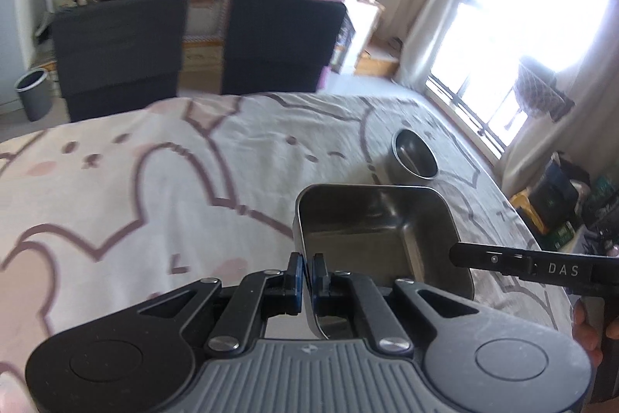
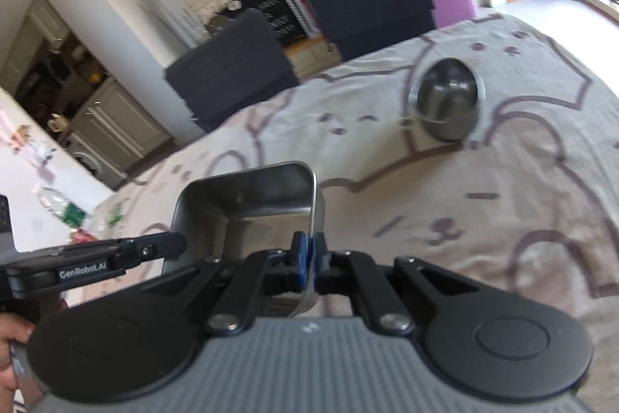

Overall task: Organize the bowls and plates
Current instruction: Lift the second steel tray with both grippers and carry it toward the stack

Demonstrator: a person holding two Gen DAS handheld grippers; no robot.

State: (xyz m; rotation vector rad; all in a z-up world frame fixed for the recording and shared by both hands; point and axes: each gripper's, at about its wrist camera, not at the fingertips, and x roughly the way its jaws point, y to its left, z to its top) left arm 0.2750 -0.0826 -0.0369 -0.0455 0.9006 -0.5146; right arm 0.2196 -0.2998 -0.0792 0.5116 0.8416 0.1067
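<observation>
My left claw [image 1: 308, 273] and right claw [image 2: 309, 254] each clench a wall of the square tray [image 1: 371, 219], held between them over the surface [image 1: 154, 180]. Bowl [image 1: 416, 153] sits beyond the tray. Step: carrying tray. Next, probably: lower level, release both together.
</observation>
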